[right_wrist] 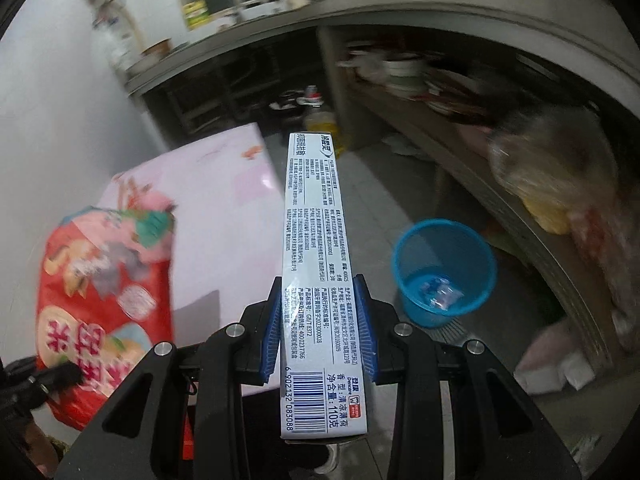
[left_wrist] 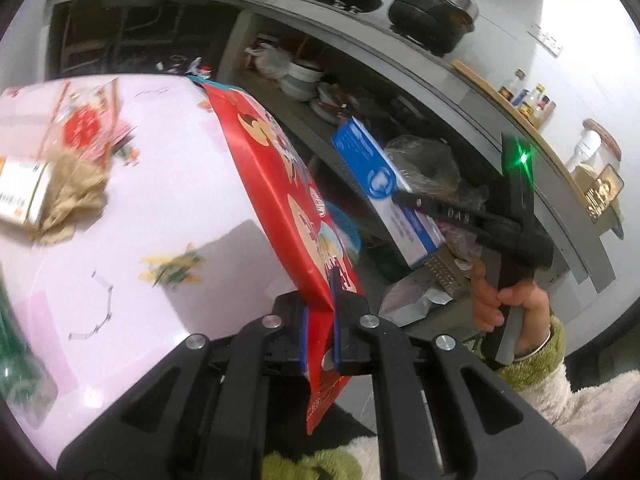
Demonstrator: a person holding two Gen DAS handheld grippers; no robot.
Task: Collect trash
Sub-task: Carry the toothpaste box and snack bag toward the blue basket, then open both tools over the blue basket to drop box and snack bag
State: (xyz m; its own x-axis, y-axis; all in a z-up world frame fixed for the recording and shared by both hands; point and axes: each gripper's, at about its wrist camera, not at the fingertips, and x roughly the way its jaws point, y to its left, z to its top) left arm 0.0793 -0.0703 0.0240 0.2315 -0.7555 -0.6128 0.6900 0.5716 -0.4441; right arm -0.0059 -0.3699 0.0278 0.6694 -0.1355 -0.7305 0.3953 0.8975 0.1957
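Beside the pink worktop (right_wrist: 224, 200), above the grey floor, the right tool (right_wrist: 322, 332) pinches a long toothpaste box (right_wrist: 316, 264) between its blue pads (right_wrist: 366, 320). The box is white and pale blue, and it points forward, away from the camera. On its near end I can read a barcode with the digits 6 902132 083088, the word "Dencare" and "110" with a Chinese sign for grams; the many small lines of Chinese text further along are too fine to read. Right of the box, lower on the floor, stands a blue trash bin (right_wrist: 444, 272) with one small clear wrapper (right_wrist: 440, 294) at its bottom.

Left of the box, the left tool (left_wrist: 320, 320) is pressed together on the lower edge of a red snack bag (left_wrist: 280, 184). This bag is flat and shiny, with cartoon faces, round pictures and big pink Chinese characters; a narrow blue stripe is at its top. It hangs over the edge of the worktop, between the worktop and the grey shelf (left_wrist: 400, 92).

On the worktop, far left of the bag, lie a small carton with a barcode (left_wrist: 22, 192), a crumpled beige paper (left_wrist: 72, 196) touching it, and a pink-red wrapper (left_wrist: 92, 128) behind them; all are blurred. In the left wrist view the right tool carries a green light and the digits "048" on its black body.
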